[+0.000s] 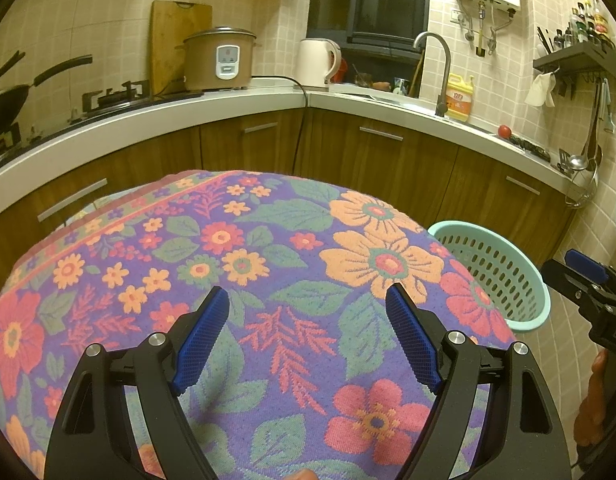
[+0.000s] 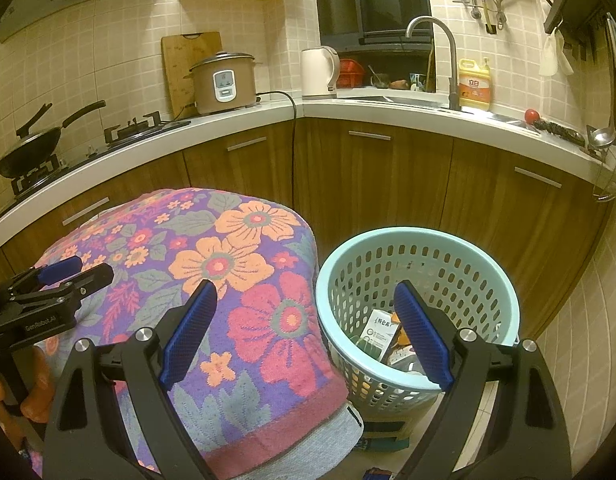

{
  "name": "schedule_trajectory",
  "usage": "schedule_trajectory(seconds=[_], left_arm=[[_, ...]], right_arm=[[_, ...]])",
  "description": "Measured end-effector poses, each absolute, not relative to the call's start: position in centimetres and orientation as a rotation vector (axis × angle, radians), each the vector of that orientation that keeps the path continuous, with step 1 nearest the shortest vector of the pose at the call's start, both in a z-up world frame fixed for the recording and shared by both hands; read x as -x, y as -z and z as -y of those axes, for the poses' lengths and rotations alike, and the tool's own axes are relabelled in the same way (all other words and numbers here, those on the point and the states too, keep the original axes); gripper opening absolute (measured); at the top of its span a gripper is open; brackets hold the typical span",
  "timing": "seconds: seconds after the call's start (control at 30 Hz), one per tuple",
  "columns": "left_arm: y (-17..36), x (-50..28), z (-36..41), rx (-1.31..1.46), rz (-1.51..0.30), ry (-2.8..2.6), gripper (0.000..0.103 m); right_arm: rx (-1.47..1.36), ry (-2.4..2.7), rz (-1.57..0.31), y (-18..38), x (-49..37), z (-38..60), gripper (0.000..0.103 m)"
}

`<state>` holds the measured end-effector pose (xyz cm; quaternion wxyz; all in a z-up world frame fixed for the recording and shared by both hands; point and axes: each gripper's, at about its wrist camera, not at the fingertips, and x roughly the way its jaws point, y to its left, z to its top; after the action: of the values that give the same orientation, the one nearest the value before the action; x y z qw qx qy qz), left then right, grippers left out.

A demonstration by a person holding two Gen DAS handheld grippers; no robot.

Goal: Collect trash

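Flowered cloth [image 1: 268,280] is filling most of the left wrist view, draped over a raised surface and showing no litter on it. The left gripper [image 1: 308,312] is hovering above this cloth with its blue pads [image 1: 206,336] spread wide and nothing between them. At the right edge the pale green basket [image 1: 520,280] is standing on the floor just beside the cloth, and the other tool is poking in from the frame's side.

In the right wrist view, the right gripper [image 2: 304,308] is hanging over the gap between cloth and basket, its fingers likewise parted wide and carrying nothing. The trash [image 2: 382,332], a small printed carton with other scraps around it, is lying inside the basket. A dark scrap [image 2: 374,472] is sitting on the floor at the bottom edge, too cropped to identify.

Judging from this, the gathering step is looking close to finished, since the rubbish in view is resting in the bin. The next move probably calls for scanning the floor near the basket's foot and, if that scrap is waste, lowering an open gripper onto it.
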<state>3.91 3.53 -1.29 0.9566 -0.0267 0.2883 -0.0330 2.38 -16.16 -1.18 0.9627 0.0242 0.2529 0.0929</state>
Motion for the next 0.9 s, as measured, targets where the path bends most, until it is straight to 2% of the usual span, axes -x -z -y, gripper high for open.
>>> schedule_trajectory(seconds=[0.9], left_arm=[[0.5, -2.8, -2.8, -0.005, -0.510, 0.049, 0.079]], right_arm=[[-0.029, -0.118, -0.461, 0.5, -1.4, 15.7, 0.086]])
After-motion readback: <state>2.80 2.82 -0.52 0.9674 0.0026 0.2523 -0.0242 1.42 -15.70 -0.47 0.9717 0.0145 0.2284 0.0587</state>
